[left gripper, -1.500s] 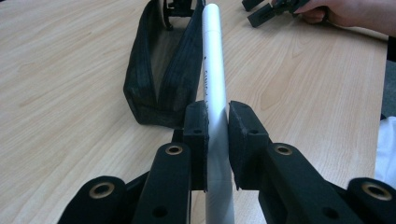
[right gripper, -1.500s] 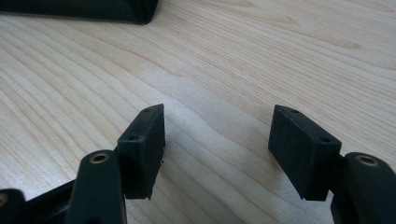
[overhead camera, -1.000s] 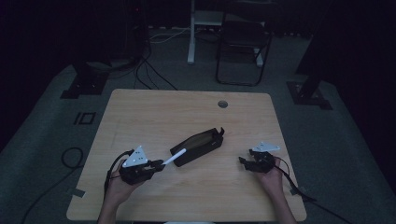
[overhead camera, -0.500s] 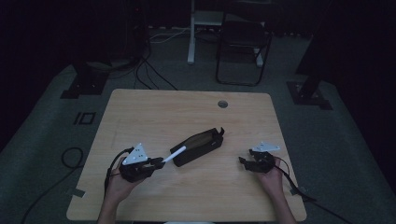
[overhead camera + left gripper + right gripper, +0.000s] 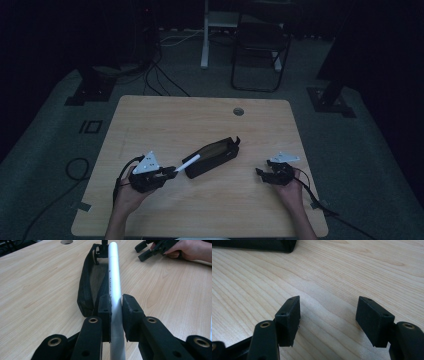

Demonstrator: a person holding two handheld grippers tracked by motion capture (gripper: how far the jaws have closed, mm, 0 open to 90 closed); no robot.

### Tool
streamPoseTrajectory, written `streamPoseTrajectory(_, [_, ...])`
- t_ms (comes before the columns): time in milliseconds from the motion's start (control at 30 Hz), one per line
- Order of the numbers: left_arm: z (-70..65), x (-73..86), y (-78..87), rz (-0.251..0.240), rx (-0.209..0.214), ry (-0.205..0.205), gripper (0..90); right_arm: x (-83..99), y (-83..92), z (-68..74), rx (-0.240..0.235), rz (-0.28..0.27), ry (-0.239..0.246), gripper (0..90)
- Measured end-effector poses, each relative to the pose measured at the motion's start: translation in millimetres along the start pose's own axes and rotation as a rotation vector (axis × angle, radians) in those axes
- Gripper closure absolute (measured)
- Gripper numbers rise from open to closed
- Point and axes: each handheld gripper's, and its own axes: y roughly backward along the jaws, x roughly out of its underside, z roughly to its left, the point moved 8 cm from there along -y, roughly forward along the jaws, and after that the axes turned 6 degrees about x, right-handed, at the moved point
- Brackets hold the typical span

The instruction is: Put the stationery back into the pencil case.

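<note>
Your left claw (image 5: 116,305) is pinching a silver-white pen (image 5: 113,277) near its rear end, and the barrel runs straight up the middle of the left gripper view over the open black pouch (image 5: 86,282). In the high view the pen (image 5: 187,163) sits just left of centre, its tip at the pouch's (image 5: 212,157) near end. Your right claw (image 5: 328,312) is spread with nothing between its pads, low over the bench (image 5: 352,270), at centre right in the high view (image 5: 267,173).

Expect the pen to be light, stiff and slick; its smooth round barrel could slide or roll between flat pads, so grip it squarely across the barrel. The pouch looks soft and floppy, likely to shift or collapse when pushed. Take it by its rim or by the zipper end at the top of the left gripper view.
</note>
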Motion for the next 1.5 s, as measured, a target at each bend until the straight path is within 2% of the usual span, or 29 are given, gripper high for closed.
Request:
streamPoseTrajectory(900, [8.2, -10.4, -1.4, -0.004, -0.009, -0.011, 78.8, -0.4, -0.7, 0.7, -0.004, 0.002, 0.005, 33.3])
streamPoseTrajectory(1167, [10.7, -13.4, -2.2, 0.001, -0.008, -0.014, 78.8, -0.3, -1.4, 3.2, -0.026, 0.007, 0.022, 27.0])
streamPoseTrajectory(1500, [12.7, -17.2, -4.5, -0.003, -0.005, -0.014, 78.8, -0.1, -1.5, 3.7, -0.03, 0.009, 0.029, 25.9])
